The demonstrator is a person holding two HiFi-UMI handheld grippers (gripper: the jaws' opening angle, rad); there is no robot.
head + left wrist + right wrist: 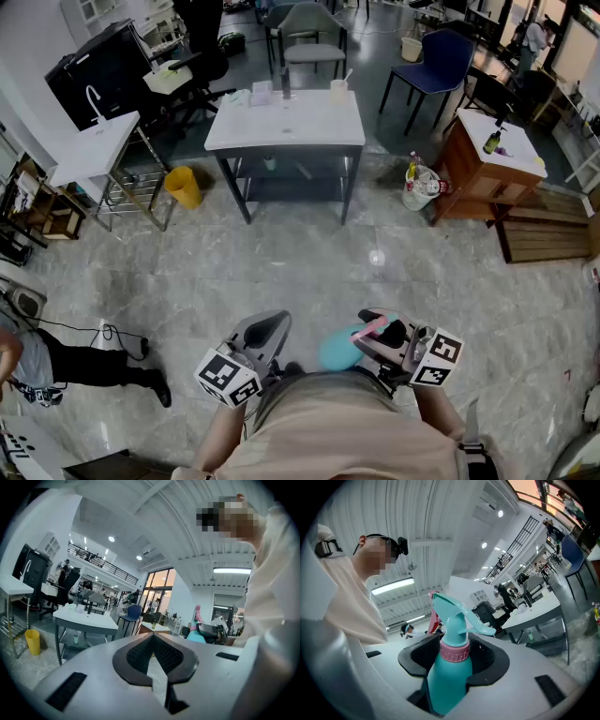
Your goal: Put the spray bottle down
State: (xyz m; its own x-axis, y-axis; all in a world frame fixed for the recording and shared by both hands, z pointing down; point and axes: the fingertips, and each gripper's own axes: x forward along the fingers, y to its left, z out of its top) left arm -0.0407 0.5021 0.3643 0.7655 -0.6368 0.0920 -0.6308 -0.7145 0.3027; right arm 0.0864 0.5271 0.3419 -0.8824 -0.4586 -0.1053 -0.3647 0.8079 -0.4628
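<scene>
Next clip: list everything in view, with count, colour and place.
spray bottle: one, teal with pink collar, in the right tongs
table: one, white top, centre ahead
side table: one, white, far left
chair: one, blue, beyond the table's right end
bin: one, yellow, left of the table
cabinet: one, wooden, right
left tongs: one, grey, shut, empty
right tongs: one, grey, shut on the spray bottle

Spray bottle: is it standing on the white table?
No, the spray bottle is clamped in the right gripper, well away from the white table.
</scene>
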